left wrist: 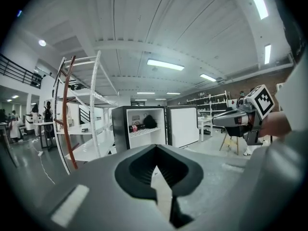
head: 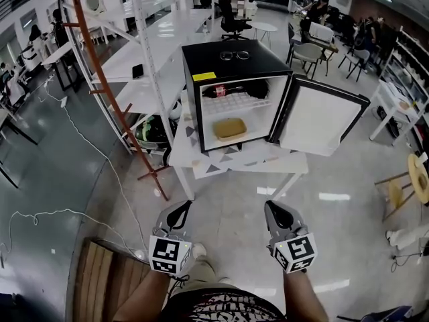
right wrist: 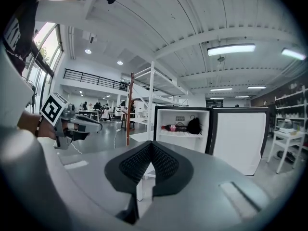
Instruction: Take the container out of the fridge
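Well, the tan container sits low in the open fridge, far ahead of the left gripper and right gripper, whose fingers are pressed together on nothing, so step close and spread them first.

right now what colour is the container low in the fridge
Tan-yellow; the container shows best in the head view.

The left hand-held gripper and right hand-held gripper are grey, with black ribbed pads. Each carries a white cube with black square markers. The person wears a black-and-white patterned top, khaki trousers and a white shoe.
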`<state>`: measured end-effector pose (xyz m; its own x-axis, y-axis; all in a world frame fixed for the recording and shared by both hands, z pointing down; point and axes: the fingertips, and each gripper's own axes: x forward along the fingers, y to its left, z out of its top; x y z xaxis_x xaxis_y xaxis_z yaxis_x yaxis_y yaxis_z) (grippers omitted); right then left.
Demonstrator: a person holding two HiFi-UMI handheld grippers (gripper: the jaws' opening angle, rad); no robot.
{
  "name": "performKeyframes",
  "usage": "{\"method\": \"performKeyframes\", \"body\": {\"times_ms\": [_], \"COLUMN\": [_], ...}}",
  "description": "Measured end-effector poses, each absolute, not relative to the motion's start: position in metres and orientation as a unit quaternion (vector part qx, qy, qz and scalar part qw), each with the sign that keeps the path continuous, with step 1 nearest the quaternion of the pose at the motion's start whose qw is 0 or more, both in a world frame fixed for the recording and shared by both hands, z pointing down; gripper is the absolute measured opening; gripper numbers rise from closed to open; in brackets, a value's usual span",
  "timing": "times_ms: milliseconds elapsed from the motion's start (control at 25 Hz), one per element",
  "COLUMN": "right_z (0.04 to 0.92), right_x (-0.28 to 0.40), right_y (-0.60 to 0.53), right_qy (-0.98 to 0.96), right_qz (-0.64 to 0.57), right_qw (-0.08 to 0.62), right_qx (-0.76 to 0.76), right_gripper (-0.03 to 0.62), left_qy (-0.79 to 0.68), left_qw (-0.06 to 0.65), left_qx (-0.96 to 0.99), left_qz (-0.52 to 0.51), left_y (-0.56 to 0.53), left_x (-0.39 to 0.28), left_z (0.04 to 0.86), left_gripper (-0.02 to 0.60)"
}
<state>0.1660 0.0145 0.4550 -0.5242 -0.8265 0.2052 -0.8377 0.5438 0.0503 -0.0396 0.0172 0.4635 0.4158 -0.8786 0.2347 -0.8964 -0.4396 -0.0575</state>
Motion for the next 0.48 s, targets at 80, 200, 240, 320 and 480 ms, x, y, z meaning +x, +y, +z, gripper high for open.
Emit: {"method": "performKeyframes", "body": {"times_ms": [80,200,240,320,480], "right_z": [0.455,0.446,0.443,0.441,0.446], "right_x": [0.168,0.168,0.167,0.163,0.148], "right_y": [0.011,-0.002,-0.007,-0.017,-0.032], "right_qy": [-0.872,-0.872,-0.873,-0.873,-0.878], "right_qz": [0.028,0.025,0.022,0.021,0.026], "right_qw": [0.103,0.098,0.095,0.092,0.094], "right_qx": [0.478,0.479,0.478,0.478,0.468], "right_gripper": [0.026,0.026,0.026,0.026,0.026], "left_qy": [-0.525,-0.522,-0.522,-0.523,-0.530], "left_qw": [0.043,0.038,0.032,0.024,0.030], "left_qx": [0.841,0.844,0.845,0.845,0.840], "left_qz": [0.119,0.116,0.114,0.112,0.115], "left_y": [0.016,0.006,0.002,-0.006,-0.020], "left_x": [-0.037,-0.035,-0.035,-0.038,-0.051], "left_z": [0.468,0.462,0.458,0.453,0.455], "left_gripper": [0.000,0.000,0.000,0.000,0.000]}}
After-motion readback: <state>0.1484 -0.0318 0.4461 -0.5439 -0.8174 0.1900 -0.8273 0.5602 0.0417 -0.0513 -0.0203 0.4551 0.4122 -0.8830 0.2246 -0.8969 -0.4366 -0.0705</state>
